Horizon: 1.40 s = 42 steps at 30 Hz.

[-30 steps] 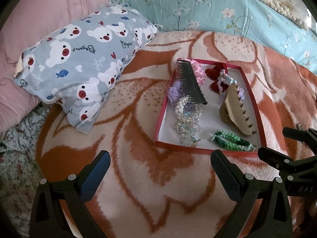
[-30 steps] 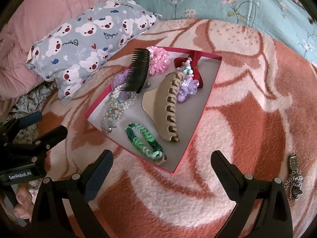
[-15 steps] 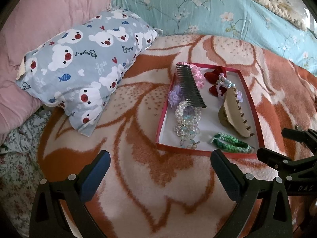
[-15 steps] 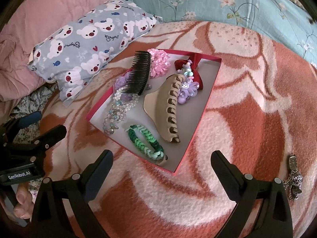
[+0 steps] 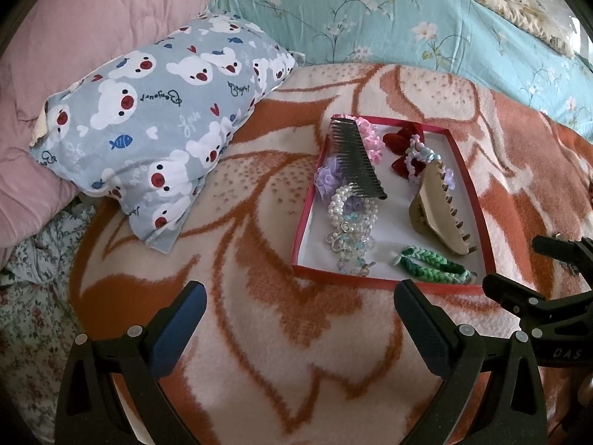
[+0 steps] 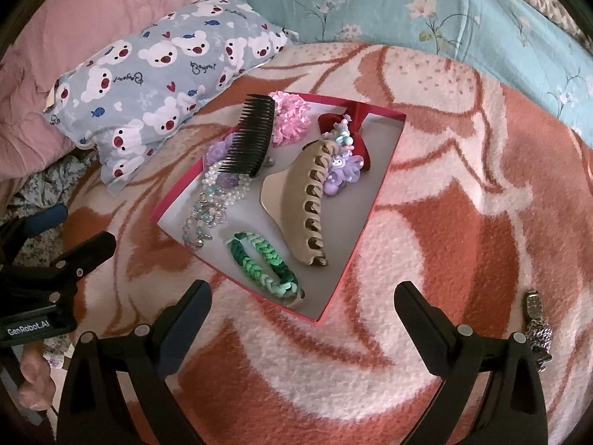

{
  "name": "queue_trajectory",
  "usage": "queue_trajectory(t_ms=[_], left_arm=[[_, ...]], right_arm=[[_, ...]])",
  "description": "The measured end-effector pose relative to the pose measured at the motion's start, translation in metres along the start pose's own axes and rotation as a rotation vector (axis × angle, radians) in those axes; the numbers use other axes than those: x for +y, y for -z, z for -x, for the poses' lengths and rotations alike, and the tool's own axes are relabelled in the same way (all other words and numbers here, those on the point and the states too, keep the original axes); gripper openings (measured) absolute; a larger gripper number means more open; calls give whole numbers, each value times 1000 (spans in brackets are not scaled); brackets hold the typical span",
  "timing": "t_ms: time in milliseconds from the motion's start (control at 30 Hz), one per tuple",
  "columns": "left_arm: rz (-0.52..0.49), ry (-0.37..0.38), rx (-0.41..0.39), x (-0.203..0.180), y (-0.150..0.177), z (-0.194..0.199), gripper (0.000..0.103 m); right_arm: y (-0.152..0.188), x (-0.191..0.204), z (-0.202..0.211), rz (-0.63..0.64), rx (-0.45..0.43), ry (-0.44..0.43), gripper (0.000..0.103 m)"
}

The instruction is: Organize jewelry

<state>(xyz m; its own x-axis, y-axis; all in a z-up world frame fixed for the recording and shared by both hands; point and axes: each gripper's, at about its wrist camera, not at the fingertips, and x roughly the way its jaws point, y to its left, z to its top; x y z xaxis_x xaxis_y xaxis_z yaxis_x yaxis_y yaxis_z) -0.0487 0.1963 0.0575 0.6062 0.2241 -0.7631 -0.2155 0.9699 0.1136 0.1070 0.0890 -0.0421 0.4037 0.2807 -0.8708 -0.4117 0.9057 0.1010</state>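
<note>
A red-rimmed shallow box (image 5: 478, 200) (image 6: 355, 248) lies on an orange and white blanket. It holds a black comb (image 6: 254, 137), a beige claw clip (image 6: 307, 200), a green braided bracelet (image 6: 265, 263), a pearl and crystal bracelet (image 5: 350, 222), pink and purple scrunchies and a red bow. A metal watch (image 6: 537, 322) lies on the blanket, right of the box. My left gripper (image 5: 300, 319) is open and empty, in front of the box. My right gripper (image 6: 302, 315) is open and empty, just before the box's near corner.
A bear-print pillow (image 5: 155, 111) lies left of the box. A pink quilt (image 5: 74, 18) and a light blue floral quilt (image 5: 407, 11) lie behind. The bed's edge with floral fabric (image 5: 26, 296) is at the left.
Both grippers have drawn back a little from the box, which looks smaller and farther. Nothing was grasped or moved.
</note>
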Motion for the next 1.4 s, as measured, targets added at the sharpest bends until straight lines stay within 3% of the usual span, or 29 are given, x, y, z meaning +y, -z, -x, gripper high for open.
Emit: queue_trajectory(t_ms=[1400], left_arm=[[-29,-19,-9,1,0,-2,102]], right_arm=[[-2,0,5,-4,-15,0,100]])
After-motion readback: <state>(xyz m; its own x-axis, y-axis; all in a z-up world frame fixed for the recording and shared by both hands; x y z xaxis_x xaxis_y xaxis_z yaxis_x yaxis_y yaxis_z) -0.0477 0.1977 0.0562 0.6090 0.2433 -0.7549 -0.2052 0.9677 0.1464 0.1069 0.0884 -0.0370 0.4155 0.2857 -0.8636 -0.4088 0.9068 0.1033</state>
